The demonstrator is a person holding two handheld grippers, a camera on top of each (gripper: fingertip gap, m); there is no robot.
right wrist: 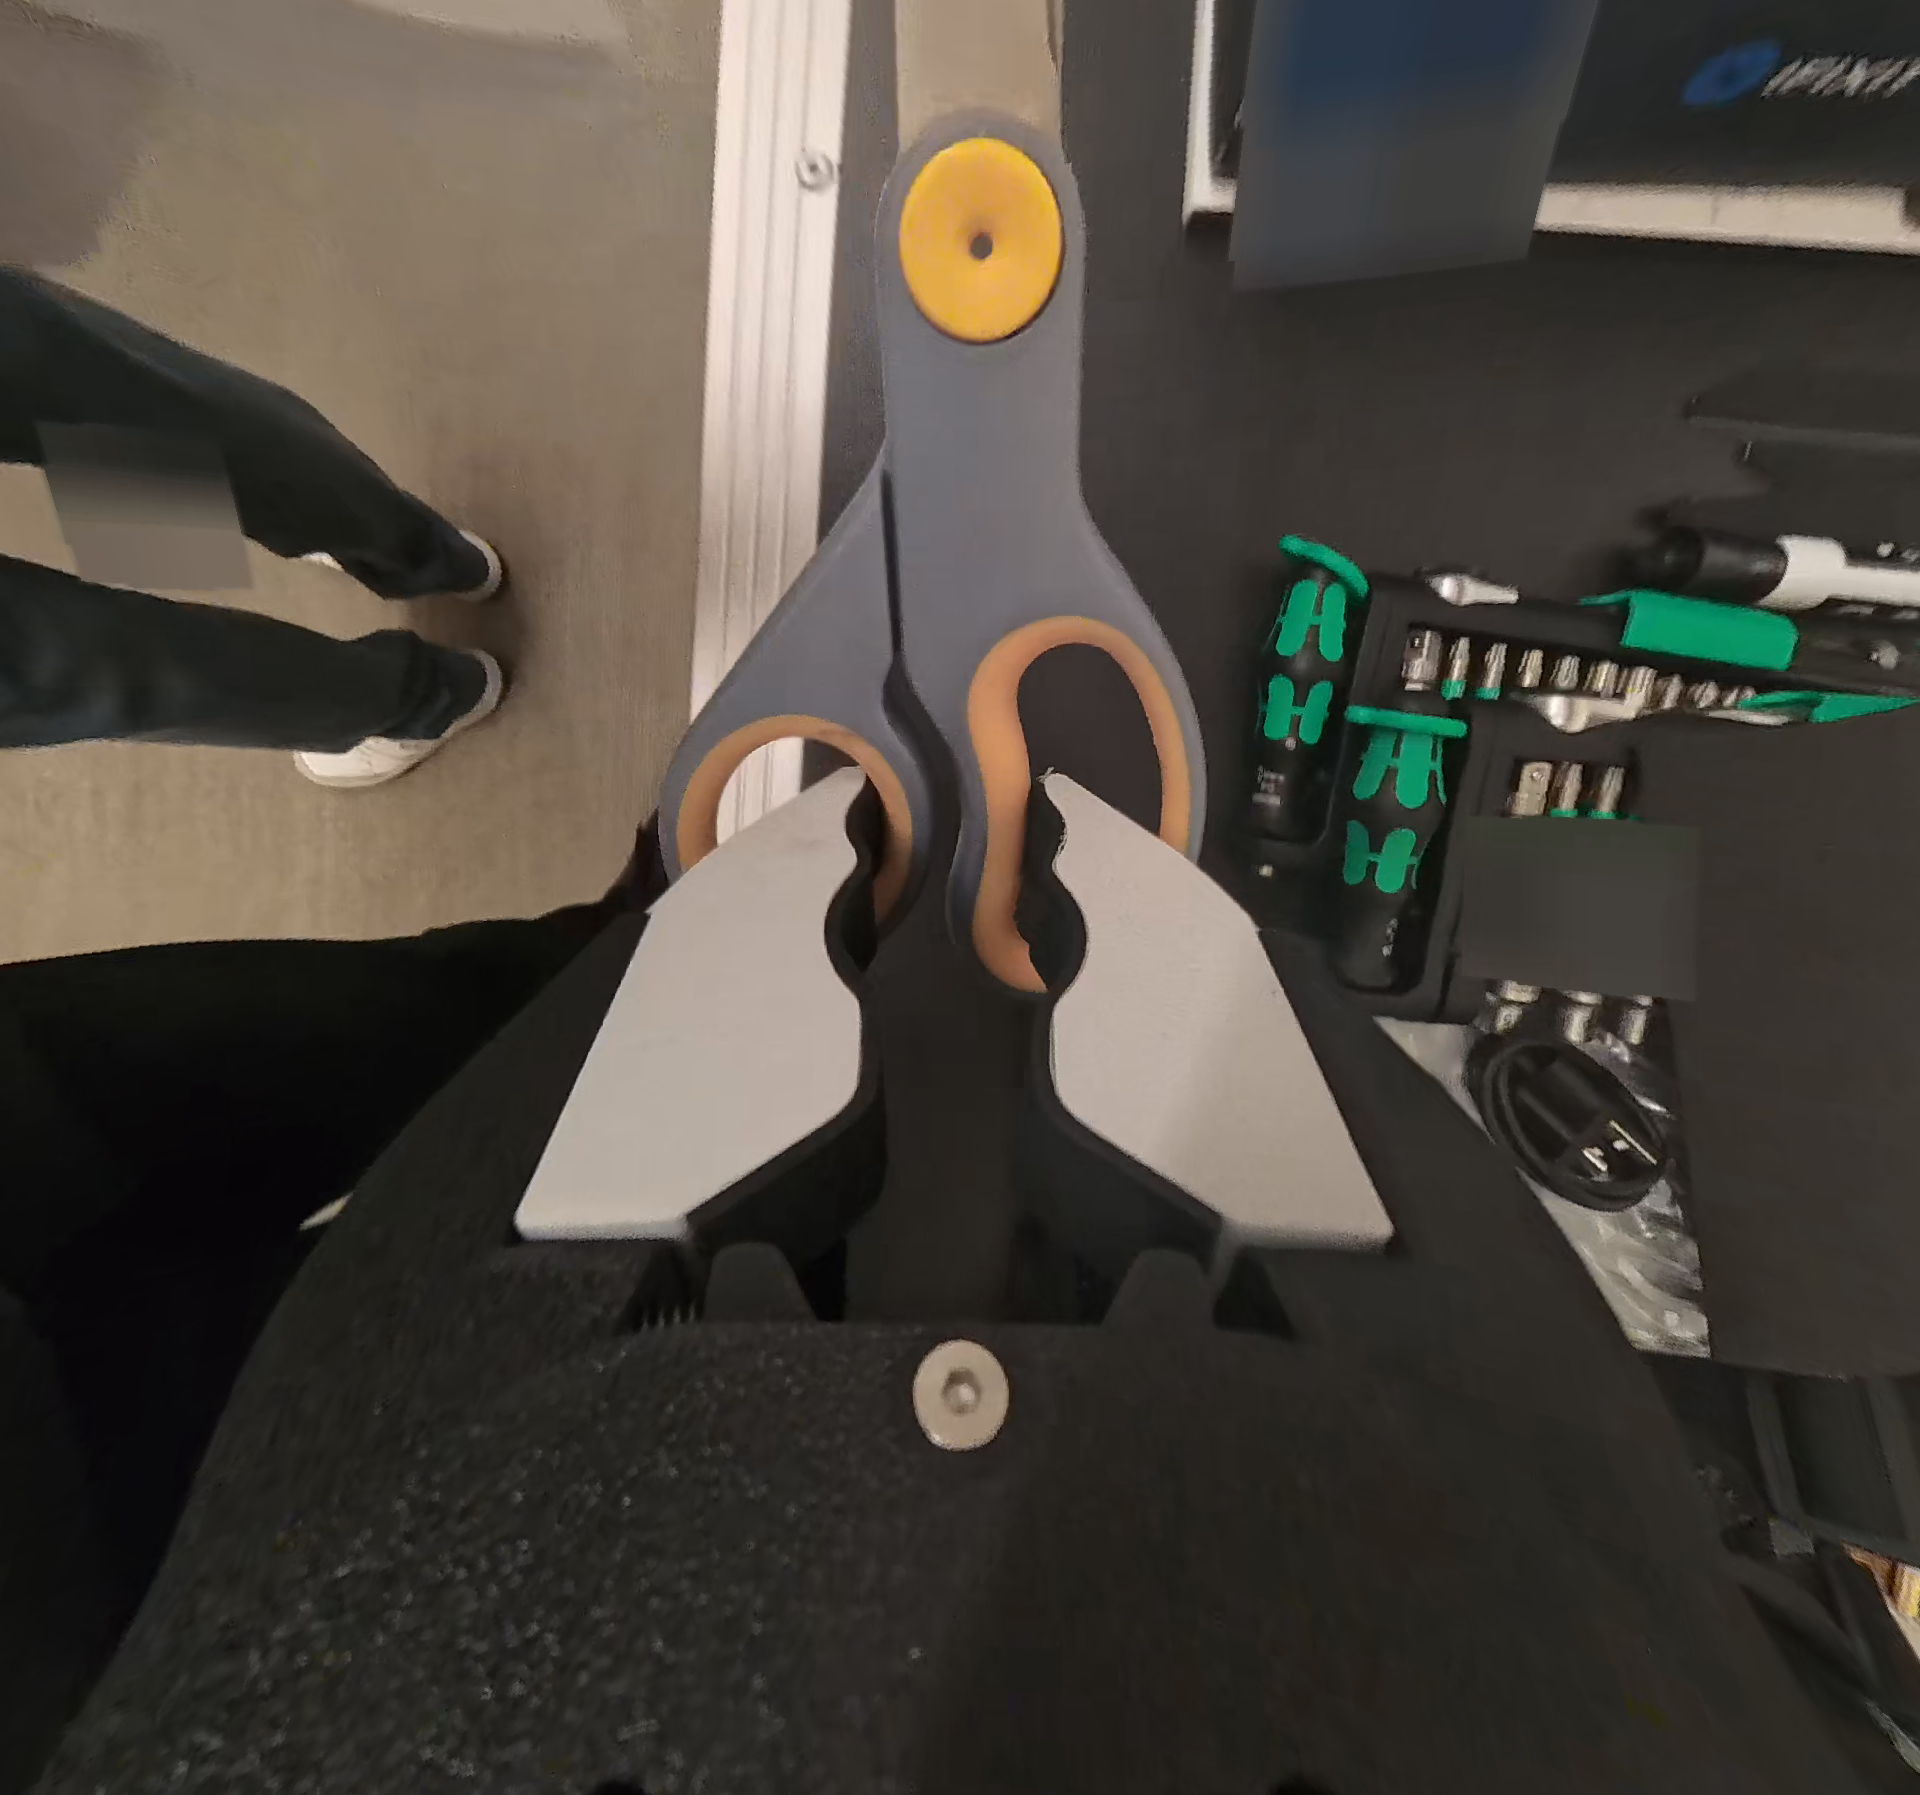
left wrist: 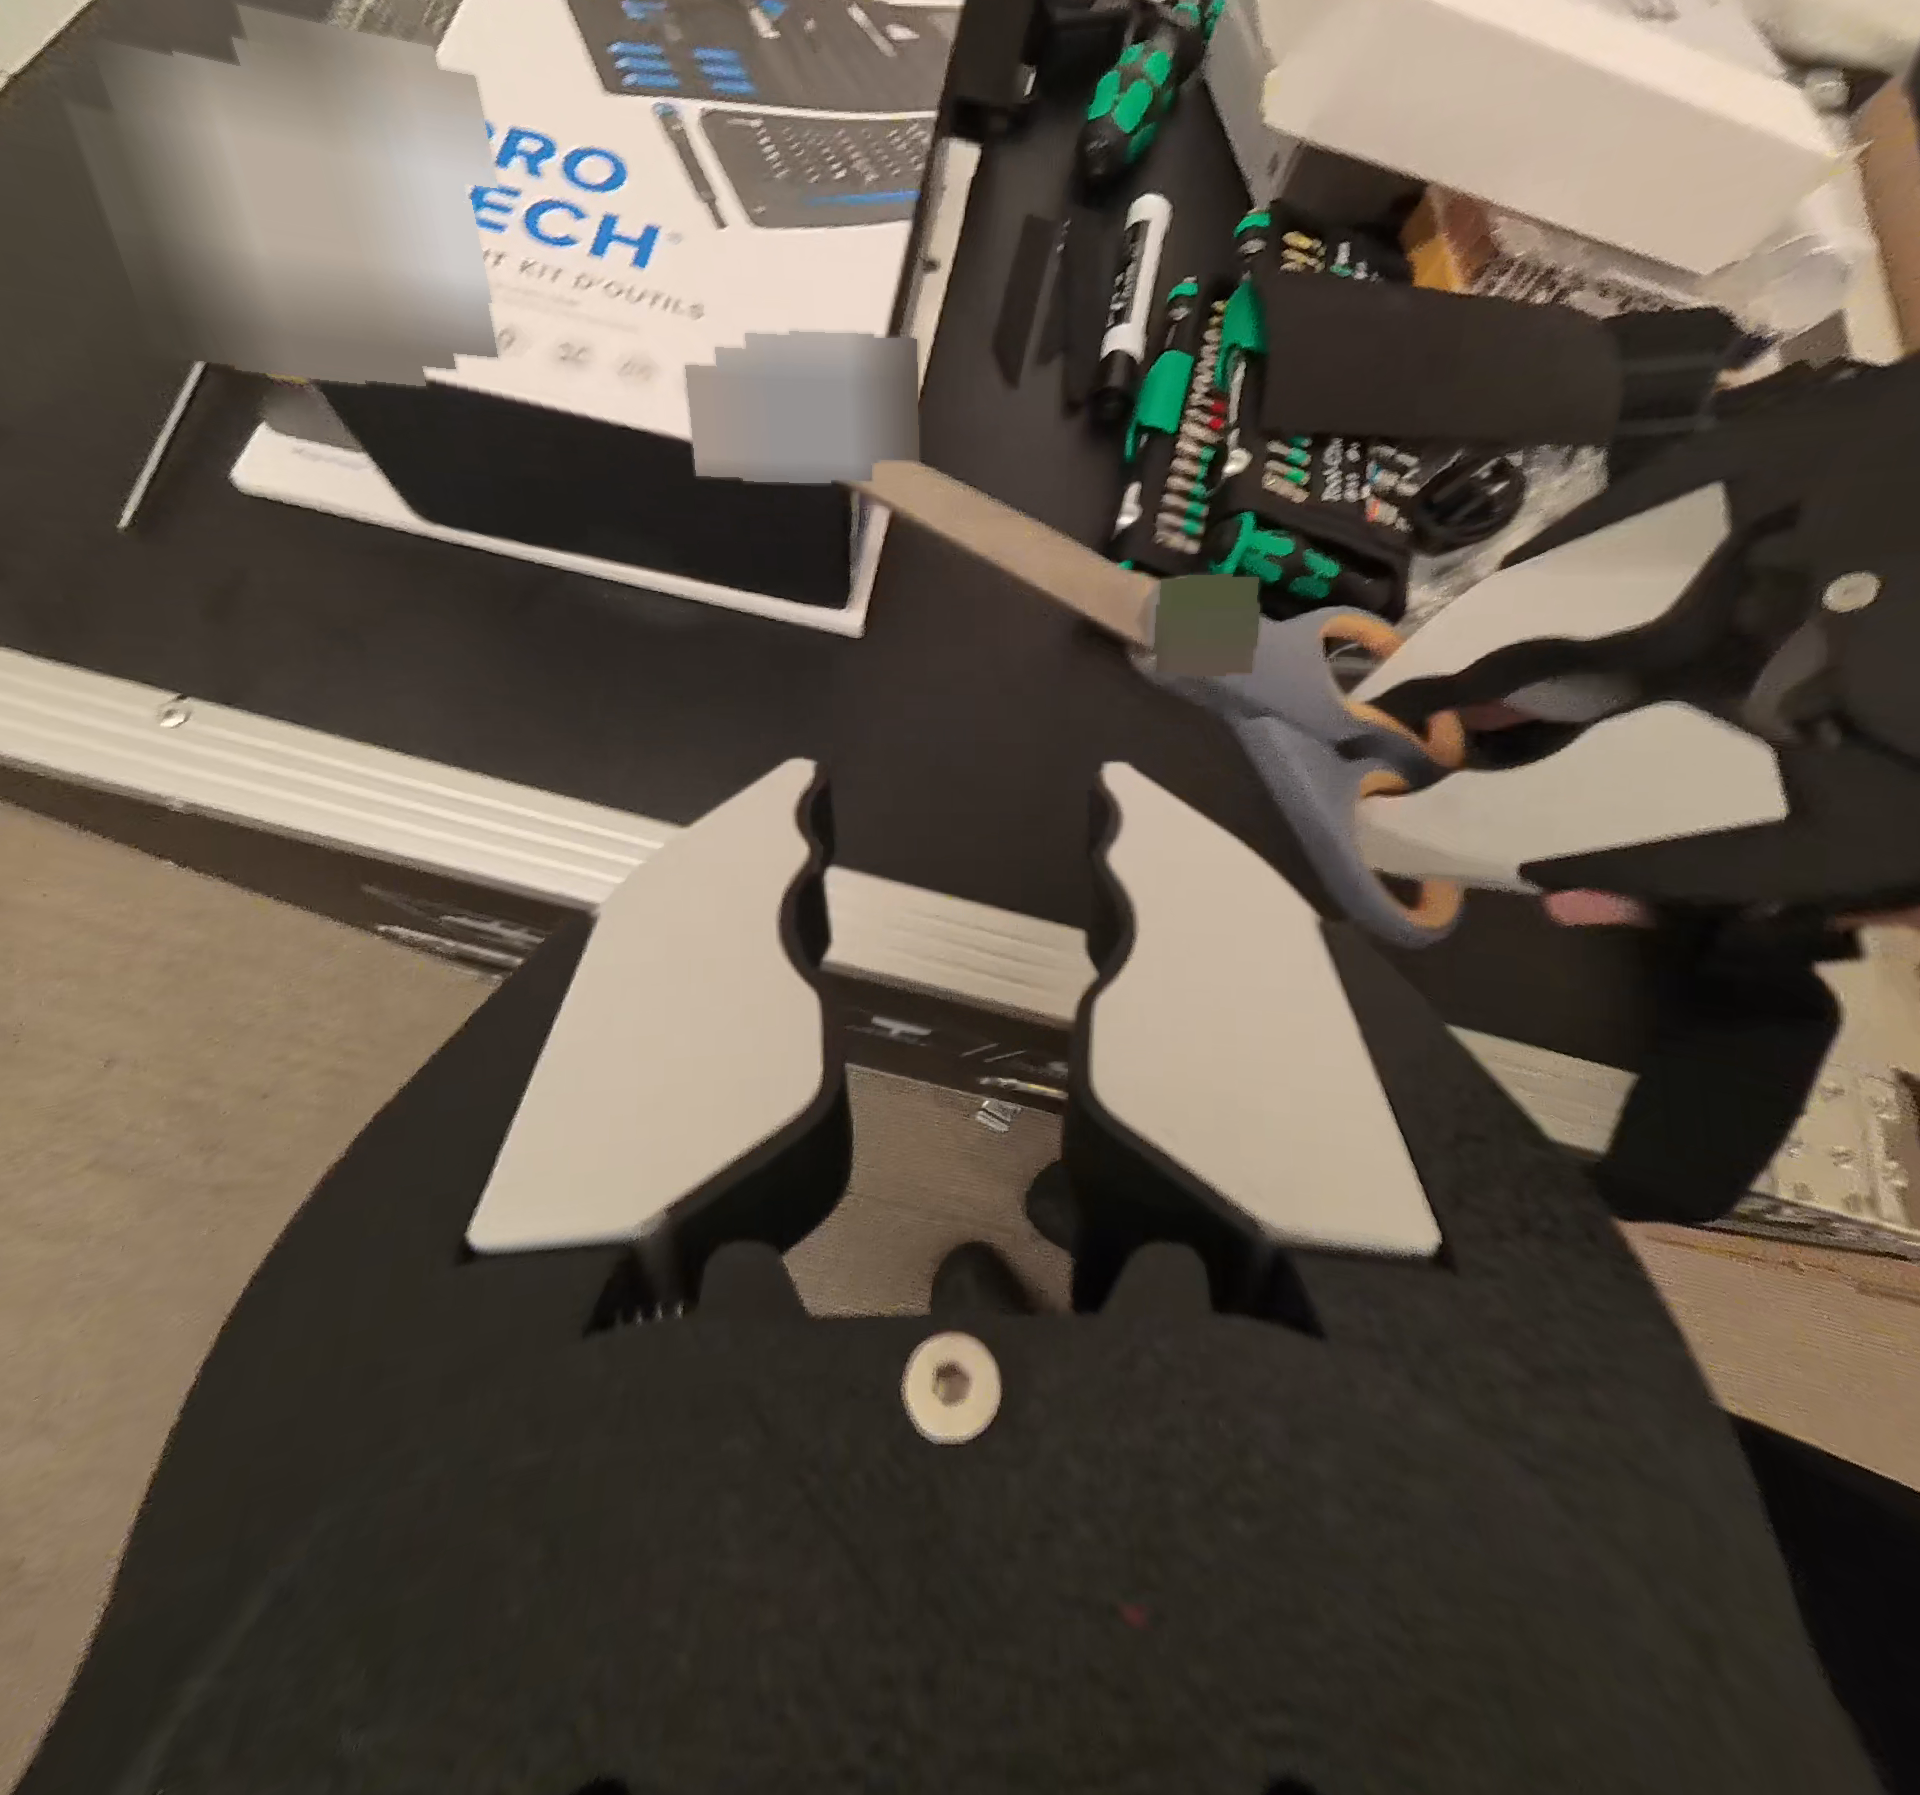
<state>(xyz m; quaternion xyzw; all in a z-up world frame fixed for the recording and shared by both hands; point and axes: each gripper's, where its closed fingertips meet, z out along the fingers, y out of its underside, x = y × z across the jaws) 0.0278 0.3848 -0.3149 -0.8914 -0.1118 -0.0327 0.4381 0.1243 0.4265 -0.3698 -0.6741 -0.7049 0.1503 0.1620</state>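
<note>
Scissors, grey with orange trim, handle loops clamped in right gripper, long axis running straight ahead of it, blades forward above black tabletop; left gripper parted, empty, just beside.

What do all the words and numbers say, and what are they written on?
I can't repeat writing, only say where it stands.
White box: big blue letters, smaller grey print.
Marker pen: label, too small to read.
Black bit case: tiny white print, blurred.
Black box face: blue logo, pale letters, cut off.
Scissors: no writing shows.
</note>
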